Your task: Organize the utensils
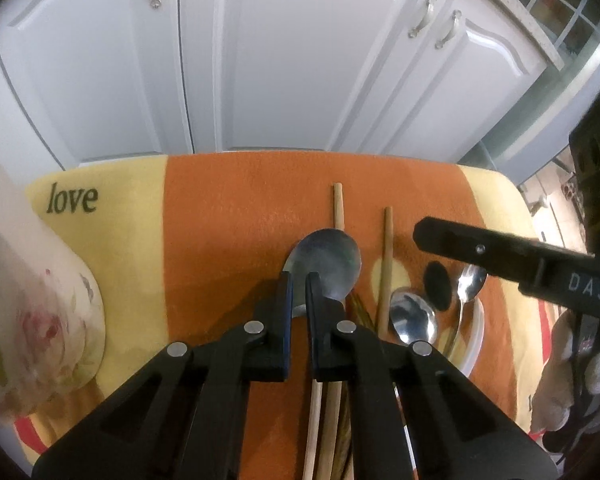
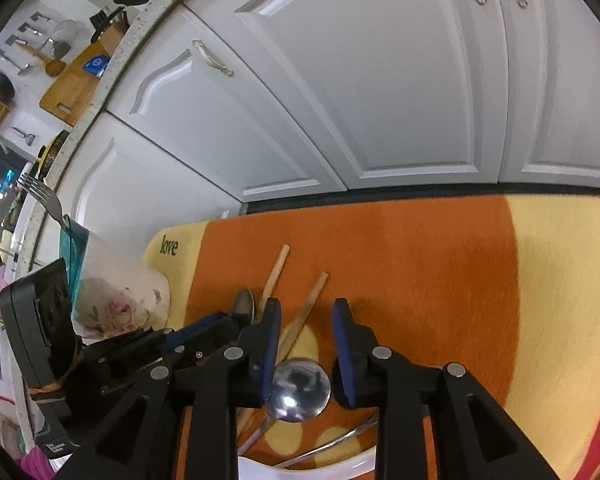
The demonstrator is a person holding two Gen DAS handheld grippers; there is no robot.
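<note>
Your left tongs (image 1: pixel 298 284) point steeply down with their jaws nearly together, a narrow gap between the pads. They sit over the neck of the big spoon (image 1: pixel 324 268), but you cannot tell whether the pads actually pinch it. Pale chopsticks and a darker striped handle run back under the left tongs toward the camera.

Your right tongs (image 2: pixel 306 312) stand apart — nothing is clamped. Between their jaws and lower down lies the bowl of a round spoon (image 2: pixel 300 390), untouched by either pad, its handle trailing off to the lower left.

Outward from there, two chopsticks (image 1: pixel 387 264) lie on the orange part of the cloth (image 1: pixel 228 216), one just behind the big spoon, the other just to its right. Further right a slim teaspoon (image 1: pixel 469 286) lies with its handle across the rim of a white plate (image 1: pixel 474 344).

At the left edge of the cloth — near the word "love" — stands a floral cup (image 2: pixel 120 304) with a fork (image 2: pixel 44 196) sticking up behind it. White cupboard doors (image 1: pixel 284 56) close the background.
</note>
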